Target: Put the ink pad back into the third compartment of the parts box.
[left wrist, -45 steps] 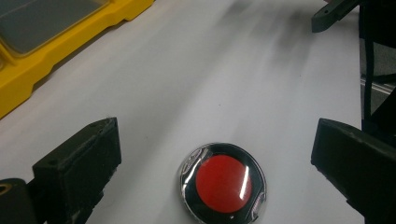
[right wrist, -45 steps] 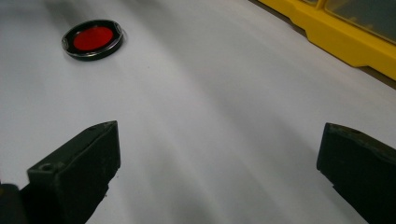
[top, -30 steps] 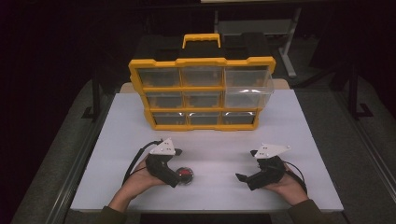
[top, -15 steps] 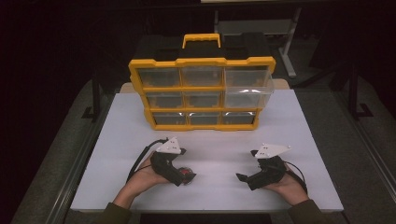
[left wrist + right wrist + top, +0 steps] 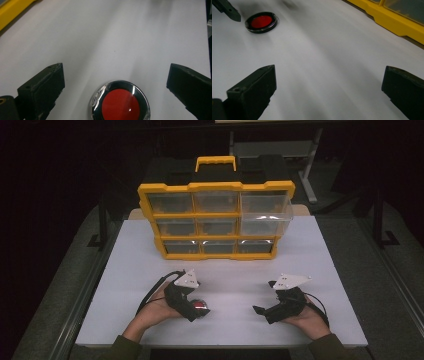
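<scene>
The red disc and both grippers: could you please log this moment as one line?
left gripper: open, straddling red disc | disc: flat on white table | right gripper: open, idle | yellow organizer: one drawer ajar

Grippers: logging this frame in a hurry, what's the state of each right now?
Left gripper: open, holding nothing, jaws either side of the red disc without touching it.
Right gripper: open, holding nothing, over bare table.
</scene>
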Motion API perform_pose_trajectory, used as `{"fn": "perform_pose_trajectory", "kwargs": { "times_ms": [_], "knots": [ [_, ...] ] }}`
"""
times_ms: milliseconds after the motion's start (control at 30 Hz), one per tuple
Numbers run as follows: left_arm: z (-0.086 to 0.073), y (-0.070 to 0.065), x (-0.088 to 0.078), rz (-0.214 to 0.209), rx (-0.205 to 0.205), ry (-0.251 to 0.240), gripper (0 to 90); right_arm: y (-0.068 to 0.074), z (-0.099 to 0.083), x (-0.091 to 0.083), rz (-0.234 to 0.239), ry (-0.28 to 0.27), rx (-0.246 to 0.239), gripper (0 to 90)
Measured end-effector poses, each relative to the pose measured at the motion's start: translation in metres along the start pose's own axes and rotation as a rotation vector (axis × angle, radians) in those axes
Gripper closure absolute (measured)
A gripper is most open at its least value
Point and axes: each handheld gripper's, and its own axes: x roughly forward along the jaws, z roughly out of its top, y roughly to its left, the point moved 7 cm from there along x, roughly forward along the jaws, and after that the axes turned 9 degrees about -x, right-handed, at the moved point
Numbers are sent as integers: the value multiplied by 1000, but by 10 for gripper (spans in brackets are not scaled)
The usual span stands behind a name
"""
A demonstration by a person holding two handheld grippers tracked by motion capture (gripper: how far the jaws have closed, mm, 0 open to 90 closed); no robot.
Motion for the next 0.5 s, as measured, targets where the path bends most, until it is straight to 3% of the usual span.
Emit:
{"fn": "perform_pose_trajectory", "kwargs": {
  "times_ms": [500],
  "knots": [
    [-12,-4,5,8,45,113,12,0,0,1,3,2,-2,0]
  ]
}}
